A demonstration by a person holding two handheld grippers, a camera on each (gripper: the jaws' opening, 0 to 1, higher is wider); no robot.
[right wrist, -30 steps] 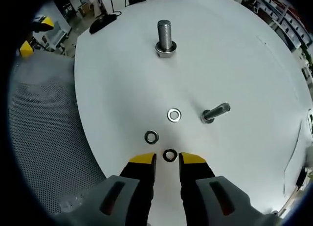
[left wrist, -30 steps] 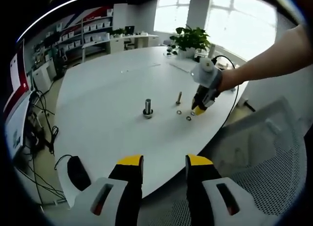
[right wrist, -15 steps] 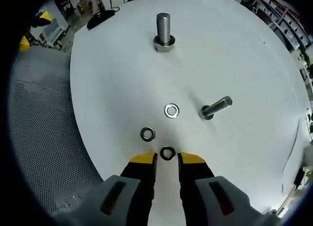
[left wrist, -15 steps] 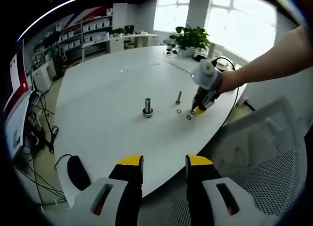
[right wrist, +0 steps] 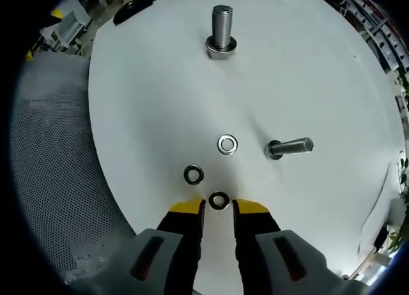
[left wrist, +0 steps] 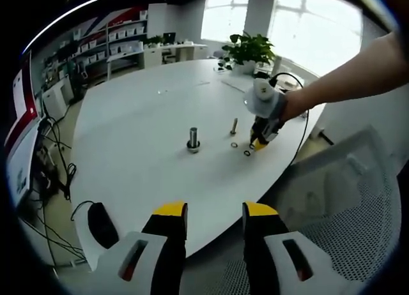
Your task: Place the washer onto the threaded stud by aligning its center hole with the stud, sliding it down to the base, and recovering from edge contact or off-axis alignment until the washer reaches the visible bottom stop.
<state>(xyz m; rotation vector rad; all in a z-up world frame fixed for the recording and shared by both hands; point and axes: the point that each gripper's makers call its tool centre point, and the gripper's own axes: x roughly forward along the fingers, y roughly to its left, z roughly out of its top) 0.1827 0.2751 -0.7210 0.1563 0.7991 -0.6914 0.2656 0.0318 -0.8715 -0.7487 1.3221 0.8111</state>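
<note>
The left gripper view takes in the whole white table, a potted plant at its far end, and the right gripper held low over the washers, while the left gripper hangs open off the table's near edge. The right gripper view shows three washers: the dark washer lies just beyond its parted, empty tips, with a second dark washer and a bright washer farther on. Whether the tips touch the washer is unclear; since a second ago the upright threaded stud and lying bolt have only shifted with the camera.

office | big white table | shelving | potted plant
</note>
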